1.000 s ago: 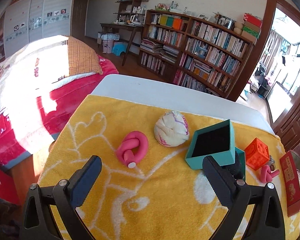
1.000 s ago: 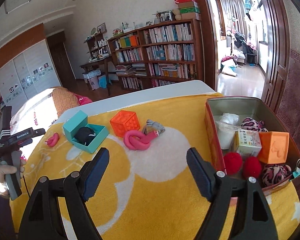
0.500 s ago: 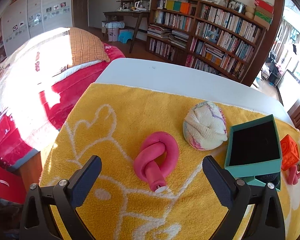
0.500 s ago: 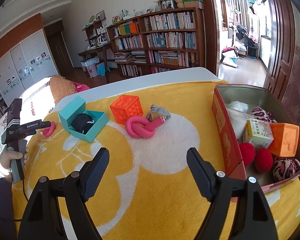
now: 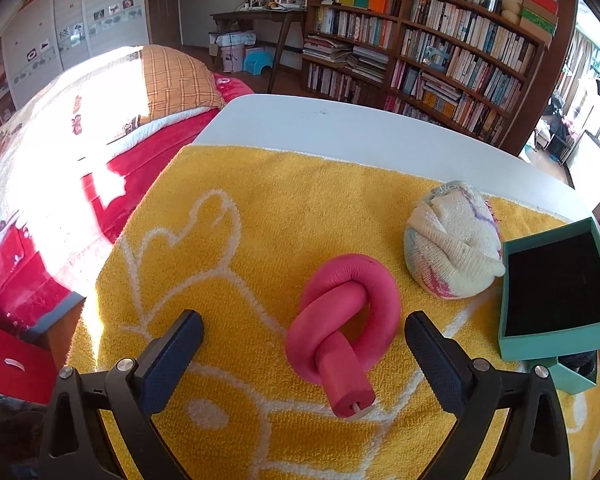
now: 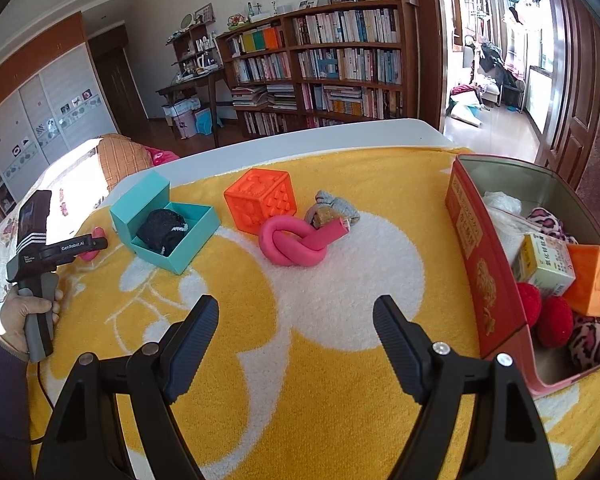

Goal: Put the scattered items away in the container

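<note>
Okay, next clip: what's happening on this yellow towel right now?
A person with two handheld grippers is tidying toys into a red tin that already holds several items. The left gripper is open, with a knotted pink foam tube between its fingers, not yet gripped. The right gripper is open over the towel, holding nothing. An orange cube, a second pink knot and a teal box remain out.

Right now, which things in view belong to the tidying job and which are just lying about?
Job:
- pink knotted tube between the open left gripper fingers
- rolled sock ball
- second pink knot
- orange cube
- grey sock
- teal box
- red tin, the container
- right gripper, open, idle

Lying about:
- yellow towel
- bookshelf
- bed
</note>
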Demonstrator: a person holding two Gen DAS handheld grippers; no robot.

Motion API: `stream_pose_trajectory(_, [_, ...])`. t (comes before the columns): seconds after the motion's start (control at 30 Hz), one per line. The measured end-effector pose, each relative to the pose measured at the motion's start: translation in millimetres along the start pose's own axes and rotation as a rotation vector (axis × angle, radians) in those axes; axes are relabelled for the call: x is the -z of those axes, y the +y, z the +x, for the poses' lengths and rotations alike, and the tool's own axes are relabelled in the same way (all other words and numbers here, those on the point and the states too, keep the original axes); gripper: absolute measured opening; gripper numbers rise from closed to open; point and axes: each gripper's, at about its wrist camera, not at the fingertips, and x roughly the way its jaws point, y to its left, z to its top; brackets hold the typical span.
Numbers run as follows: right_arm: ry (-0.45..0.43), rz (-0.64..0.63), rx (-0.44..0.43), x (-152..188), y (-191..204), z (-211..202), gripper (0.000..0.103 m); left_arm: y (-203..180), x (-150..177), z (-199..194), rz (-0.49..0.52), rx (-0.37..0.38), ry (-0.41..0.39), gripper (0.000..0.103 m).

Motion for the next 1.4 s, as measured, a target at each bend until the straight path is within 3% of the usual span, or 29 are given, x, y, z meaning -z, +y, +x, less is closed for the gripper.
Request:
stream_pose_trajectory(0.13, [0.017, -0.008, -0.007, -1, 6, 9, 0.083, -10, 0, 4, 0.045, -0.05, 0.018, 0.102])
stream_pose_trajectory(0.43, [0.051, -0.009, -0.002, 1, 9, 22, 0.083, -8, 1, 4, 0.036, -0.042, 0.017, 0.102])
stream_pose_trajectory(0.53, [0.069, 0.008, 0.007, 2, 3, 27, 0.083, -2, 1, 0, 0.009, 0.012, -0.005, 0.101])
stream_pose_trajectory(0.67, [0.085, 0.052, 0.02, 2, -7, 31, 0.083, -4, 0, -7, 0.027, 0.031, -0.037, 0.057])
stream_pose_trajectory(0.77, [0.085, 0.058, 0.027, -2, -10, 33, 0.083, -15, 0, -7, 0.089, 0.033, -0.04, 0.049])
stream_pose_trajectory(0.93, [0.078, 0.028, 0.032, -4, -6, 36, 0.083, -24, 2, -13, 0.137, 0.036, -0.064, 0.049])
stream_pose_trajectory(1.23, [0.088, 0.108, 0.017, -23, -20, 58, 0.082, -7, -6, -28, 0.043, 0.087, -0.091, 0.049])
stream_pose_trajectory(1.4, [0.144, 0.162, -0.008, -38, -24, 92, 0.082, -8, -3, -29, 0.043, 0.092, -0.085, 0.049])
